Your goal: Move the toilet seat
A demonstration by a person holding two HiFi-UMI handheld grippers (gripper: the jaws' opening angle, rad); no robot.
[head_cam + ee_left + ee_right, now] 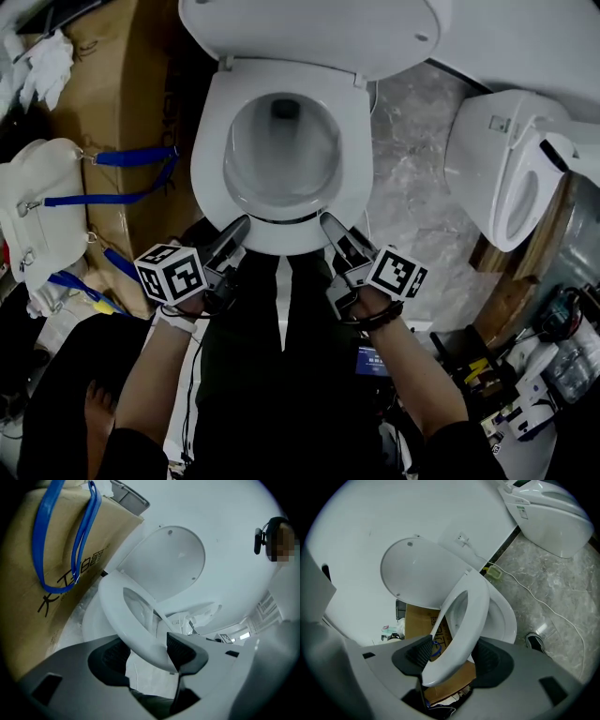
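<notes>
Two grippers share one hold. The left gripper (pixel 147 651) pinches the front-left rim of the toilet seat (pixel 208 150) in its jaws, and the right gripper (pixel 452 656) clamps the front-right rim the same way. Gripping either side of the centre probably splits the load and keeps the ring from twisting on its hinge. Both gripper views show the seat tilted, its front edge lifted off the bowl (pixel 506 616) and its back end under the upright lid (pixel 422 573). A cardboard box (pixel 122 103) stands just left of the toilet, and a second toilet (pixel 506 169) sits apart on the right.
</notes>
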